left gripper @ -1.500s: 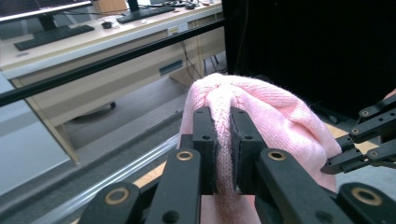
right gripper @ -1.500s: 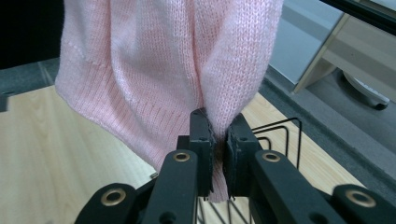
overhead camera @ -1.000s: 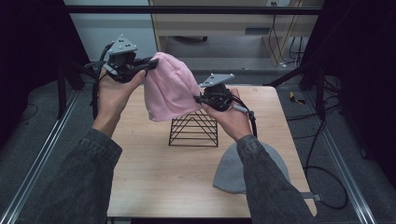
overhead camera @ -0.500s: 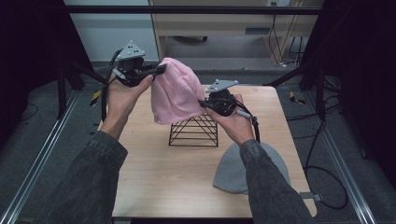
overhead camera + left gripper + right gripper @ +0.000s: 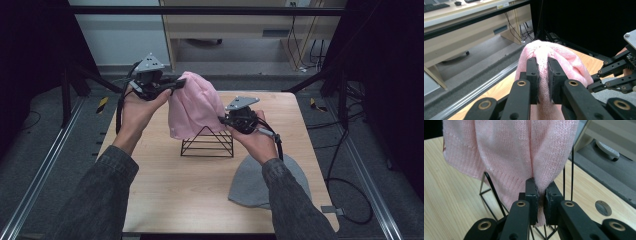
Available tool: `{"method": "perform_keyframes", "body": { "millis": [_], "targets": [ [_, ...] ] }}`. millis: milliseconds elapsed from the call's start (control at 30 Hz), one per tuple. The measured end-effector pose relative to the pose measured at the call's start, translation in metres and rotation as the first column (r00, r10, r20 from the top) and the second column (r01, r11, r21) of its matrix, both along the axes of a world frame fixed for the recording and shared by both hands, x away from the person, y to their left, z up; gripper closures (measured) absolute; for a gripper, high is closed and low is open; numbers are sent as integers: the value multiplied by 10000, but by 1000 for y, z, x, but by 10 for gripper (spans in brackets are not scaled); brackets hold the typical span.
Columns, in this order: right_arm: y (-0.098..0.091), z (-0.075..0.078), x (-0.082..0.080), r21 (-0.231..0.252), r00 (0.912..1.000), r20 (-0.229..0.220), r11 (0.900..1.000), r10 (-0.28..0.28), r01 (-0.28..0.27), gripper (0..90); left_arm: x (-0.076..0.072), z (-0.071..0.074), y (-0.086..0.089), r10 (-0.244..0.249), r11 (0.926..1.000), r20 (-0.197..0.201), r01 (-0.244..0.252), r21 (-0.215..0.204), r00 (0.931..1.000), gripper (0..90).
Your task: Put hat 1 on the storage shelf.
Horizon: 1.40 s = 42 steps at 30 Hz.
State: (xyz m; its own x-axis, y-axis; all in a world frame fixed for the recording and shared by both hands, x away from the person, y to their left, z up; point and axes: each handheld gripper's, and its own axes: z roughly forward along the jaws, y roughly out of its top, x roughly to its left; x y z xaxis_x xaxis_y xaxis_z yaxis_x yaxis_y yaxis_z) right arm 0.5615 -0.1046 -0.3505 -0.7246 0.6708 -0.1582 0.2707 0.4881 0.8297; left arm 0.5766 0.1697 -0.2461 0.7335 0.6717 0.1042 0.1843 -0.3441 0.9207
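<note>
Pink beanie (image 5: 192,107), pinched by left gripper (image 5: 172,85) and right gripper (image 5: 223,120), had been carried rightward, nearer above the wire rack (image 5: 207,142); placement appeared imminent.

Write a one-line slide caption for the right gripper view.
Right gripper pinches a fold of the pink knit beanie above the black wire rack on the wooden table.

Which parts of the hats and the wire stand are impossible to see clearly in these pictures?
- Grey hat: in the high view, the right forearm covers its right part.
- Pink hat: its opening is out of sight in the high view; the right gripper view's top edge cuts it off.
- Wire stand: the pink hat hides its top in the high view.
</note>
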Motion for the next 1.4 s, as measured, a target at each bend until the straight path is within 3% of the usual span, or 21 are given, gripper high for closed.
{"method": "perform_keyframes", "body": {
  "millis": [267, 367, 600, 1200, 1367, 1400],
  "targets": [
    [-11, -16, -2, -181, 9998, -193, 9998, -93, 90, 833, -1, -8, -9, -298, 9990, -200, 305, 325, 9994, 806],
    [-14, -22, -2, -309, 9994, -232, 9992, -242, 234, 833, -1, -13, -15, -430, 9964, -318, 452, 720, 9986, 808],
    [-19, -33, -3, -520, 9989, -363, 9982, -309, 290, 834, -4, -20, -24, -618, 9943, -435, 653, 846, 9971, 807],
    [-24, -55, -7, -435, 9965, -799, 9989, -232, 197, 831, -11, -38, -33, -873, 9892, -585, 934, 1125, 9945, 800],
    [-26, -62, -6, -366, 9937, -1061, 9988, -369, 332, 830, -10, -44, -36, -915, 9892, -745, 992, 1081, 9930, 798],
    [-25, -63, -5, -375, 9933, -1076, 9985, -430, 392, 830, -8, -46, -35, -954, 9904, -836, 1030, 918, 9919, 799]
  ]
}}
